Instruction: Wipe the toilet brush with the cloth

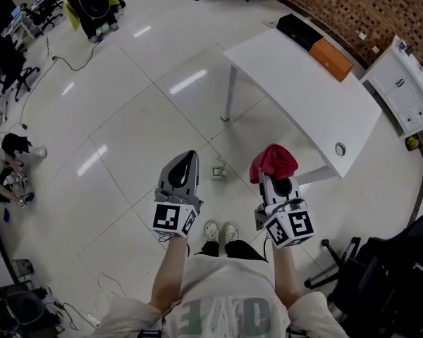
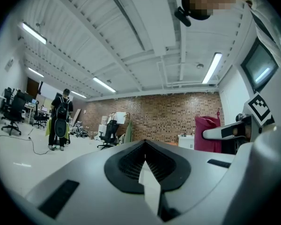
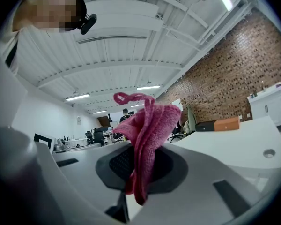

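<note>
My right gripper (image 1: 274,176) is shut on a red cloth (image 1: 273,160), which bunches up above its jaws. In the right gripper view the cloth (image 3: 148,130) stands up from between the shut jaws, with a loop at its top. My left gripper (image 1: 187,156) is held level beside it with its jaws shut and nothing between them; the left gripper view shows the same (image 2: 145,146). A small pale object (image 1: 218,169) stands on the floor between and beyond the two grippers; I cannot tell what it is. No toilet brush shows clearly in any view.
A white table (image 1: 303,97) stands ahead to the right, with a black box (image 1: 299,31) and an orange box (image 1: 331,60) at its far edge. A white cabinet (image 1: 407,90) is by the brick wall. Office chairs (image 1: 366,273) stand at the right. A person (image 2: 61,121) stands far off.
</note>
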The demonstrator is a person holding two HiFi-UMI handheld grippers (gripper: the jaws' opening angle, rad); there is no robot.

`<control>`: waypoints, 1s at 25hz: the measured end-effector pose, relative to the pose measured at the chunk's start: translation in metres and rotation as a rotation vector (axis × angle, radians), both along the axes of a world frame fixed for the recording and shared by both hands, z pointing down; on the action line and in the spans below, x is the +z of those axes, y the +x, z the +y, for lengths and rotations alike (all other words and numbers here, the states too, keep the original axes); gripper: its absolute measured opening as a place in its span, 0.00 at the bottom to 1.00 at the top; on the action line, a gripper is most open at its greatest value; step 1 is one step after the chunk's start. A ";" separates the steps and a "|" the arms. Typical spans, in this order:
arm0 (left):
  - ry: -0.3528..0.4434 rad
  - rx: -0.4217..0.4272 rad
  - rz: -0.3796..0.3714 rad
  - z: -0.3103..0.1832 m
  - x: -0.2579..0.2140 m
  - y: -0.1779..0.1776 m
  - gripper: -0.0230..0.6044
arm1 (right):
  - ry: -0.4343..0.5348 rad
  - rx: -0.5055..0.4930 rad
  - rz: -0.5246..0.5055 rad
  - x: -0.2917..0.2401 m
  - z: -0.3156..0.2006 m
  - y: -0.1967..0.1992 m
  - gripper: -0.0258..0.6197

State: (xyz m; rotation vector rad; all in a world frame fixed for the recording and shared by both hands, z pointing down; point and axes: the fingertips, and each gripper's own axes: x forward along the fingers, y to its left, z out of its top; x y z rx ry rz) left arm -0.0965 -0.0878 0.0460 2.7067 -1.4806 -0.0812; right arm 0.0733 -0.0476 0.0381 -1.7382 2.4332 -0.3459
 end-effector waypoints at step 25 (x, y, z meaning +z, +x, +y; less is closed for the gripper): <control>0.119 -0.102 -0.002 -0.108 0.359 0.012 0.04 | 0.123 -0.077 -0.006 0.346 -0.113 0.017 0.09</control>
